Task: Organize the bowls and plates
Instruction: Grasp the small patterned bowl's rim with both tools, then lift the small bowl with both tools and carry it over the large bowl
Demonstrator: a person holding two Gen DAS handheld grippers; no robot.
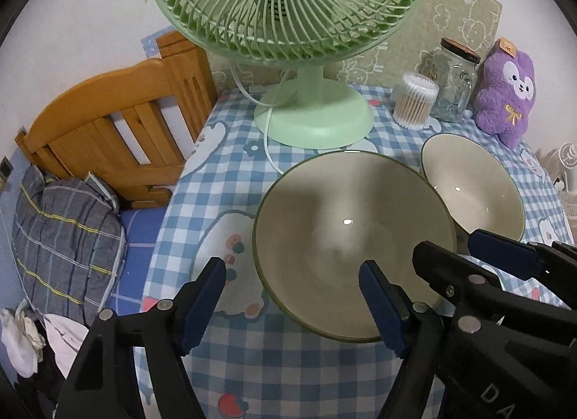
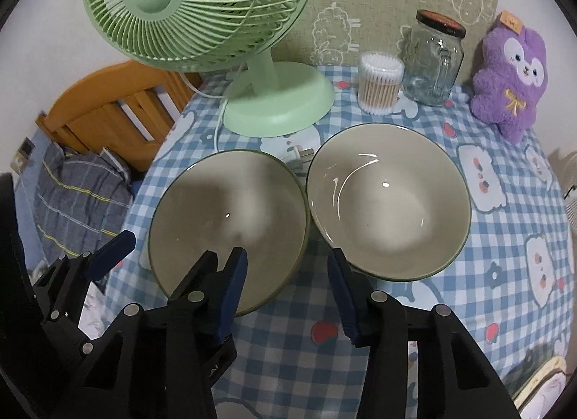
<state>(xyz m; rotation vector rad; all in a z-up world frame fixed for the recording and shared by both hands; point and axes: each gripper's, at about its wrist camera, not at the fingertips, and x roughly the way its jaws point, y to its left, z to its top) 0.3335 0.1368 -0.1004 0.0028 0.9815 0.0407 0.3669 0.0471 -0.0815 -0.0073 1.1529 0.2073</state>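
Two cream bowls with dark green rims stand side by side on the blue checked tablecloth [image 2: 505, 210]. The left bowl [image 1: 342, 210] [image 2: 223, 210] is the nearer one in the left wrist view; the right bowl [image 1: 472, 184] [image 2: 389, 202] sits close beside it. My left gripper [image 1: 292, 265] is open and straddles the left bowl's near left rim, one finger outside and one over the inside. My right gripper [image 2: 287, 255] [image 1: 447, 244] is open and straddles that bowl's right rim, beside the right bowl. No pad visibly presses on the rim.
A green desk fan [image 1: 313, 123] stands behind the bowls, its cord and plug [image 2: 299, 159] lying between them. A cotton swab tub [image 1: 414, 101], a glass jar [image 1: 454, 83] and a purple plush toy [image 1: 505, 94] line the back right. A wooden headboard [image 1: 119, 123] and pillow lie beyond the table's left edge.
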